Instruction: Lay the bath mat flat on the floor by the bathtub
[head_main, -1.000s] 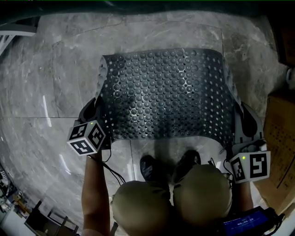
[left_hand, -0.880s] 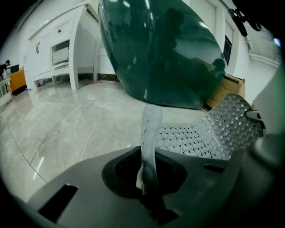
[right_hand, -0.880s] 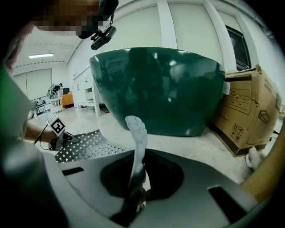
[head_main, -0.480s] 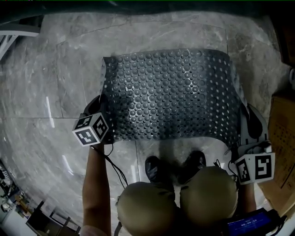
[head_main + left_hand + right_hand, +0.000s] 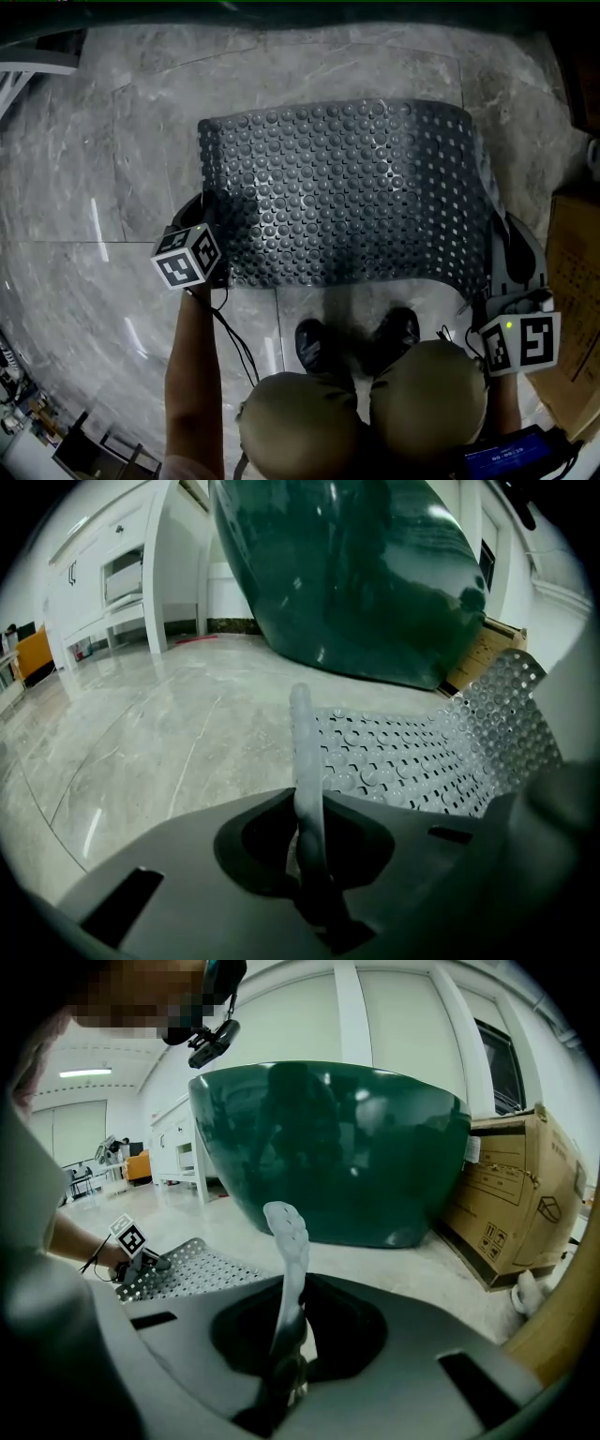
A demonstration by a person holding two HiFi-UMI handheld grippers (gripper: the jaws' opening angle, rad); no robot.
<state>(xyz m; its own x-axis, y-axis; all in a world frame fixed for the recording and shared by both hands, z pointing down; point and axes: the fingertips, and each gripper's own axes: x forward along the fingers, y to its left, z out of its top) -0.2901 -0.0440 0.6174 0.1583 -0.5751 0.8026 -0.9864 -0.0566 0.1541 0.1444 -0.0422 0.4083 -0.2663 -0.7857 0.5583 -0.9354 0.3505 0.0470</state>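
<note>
Holding the bath mat [image 5: 342, 192] at centre frame low over the floor [image 5: 103, 187] by the bathtub [image 5: 347, 574], left gripper [image 5: 199, 220] and right gripper [image 5: 502, 240] jaws clamped on its side edges; risk of curled sides if released unevenly.

Both claws clamped, arms stretched down and forward

The left claw [image 5: 199, 223] has its jaws closed tight on the left edge of the bath mat [image 5: 347, 187], and the bare left forearm [image 5: 192, 375] runs straight back from it toward the body. The right claw [image 5: 497, 246] pinches the mat's right edge just as firmly and sits a little nearer than the left, its arm mostly hidden. The bent knees [image 5: 300, 427] fill the near space between the two arms, with the shoes [image 5: 314, 342] just beyond them.
</note>
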